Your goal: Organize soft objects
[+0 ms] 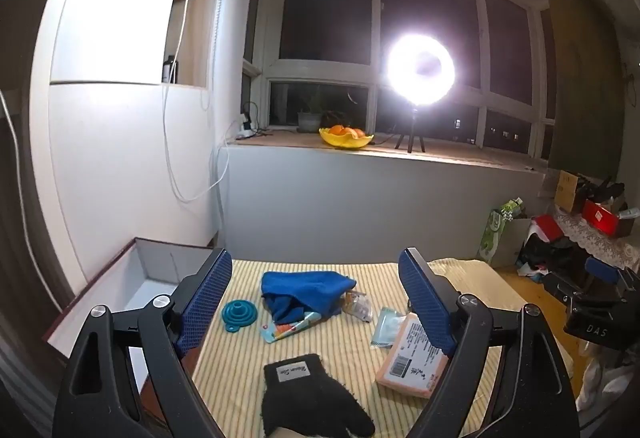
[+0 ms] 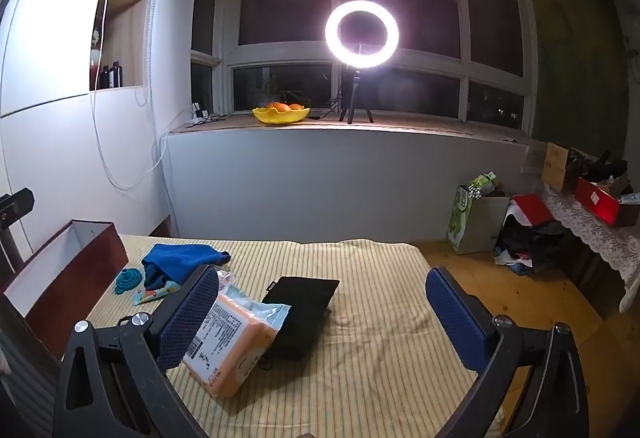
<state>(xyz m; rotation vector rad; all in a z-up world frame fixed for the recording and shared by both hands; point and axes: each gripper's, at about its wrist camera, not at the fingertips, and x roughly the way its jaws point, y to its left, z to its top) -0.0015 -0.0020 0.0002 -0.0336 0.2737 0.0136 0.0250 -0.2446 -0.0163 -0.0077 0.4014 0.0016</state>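
Both grippers spread wide and empty, hovering over the striped tabletop (image 1: 340,370), angled slightly down.

Left gripper (image 1: 318,300): black glove (image 1: 310,398) directly ahead and below, lying between the lines of the two fingers, cuff pointing away, fingertips toward the camera, long axis roughly in line with the gripper's reach. Beyond it, further along the same line, blue cloth (image 1: 304,296), bunched, its long side running crosswise, partly covering a small colourful packet (image 1: 288,328). Teal funnel (image 1: 236,312) just left of the cloth, not soft. Open box (image 1: 132,278) off to the left, beside the left finger, likely the place for the sorted things.

Right gripper (image 2: 324,304): orange tissue pack (image 2: 232,346) close beside the left finger, partly hidden by it, leaning over the near end of a black pouch (image 2: 304,308). Pouch between the fingers but nearer the left one, long axis running diagonally away to the right. Bare cloth under the right finger.

Judged by position: glove nearest the left gripper, needing only a forward-and-down reach; pouch and tissue pack nearer the right gripper. Box nearer the left side, so left gripper better placed for drop-off.
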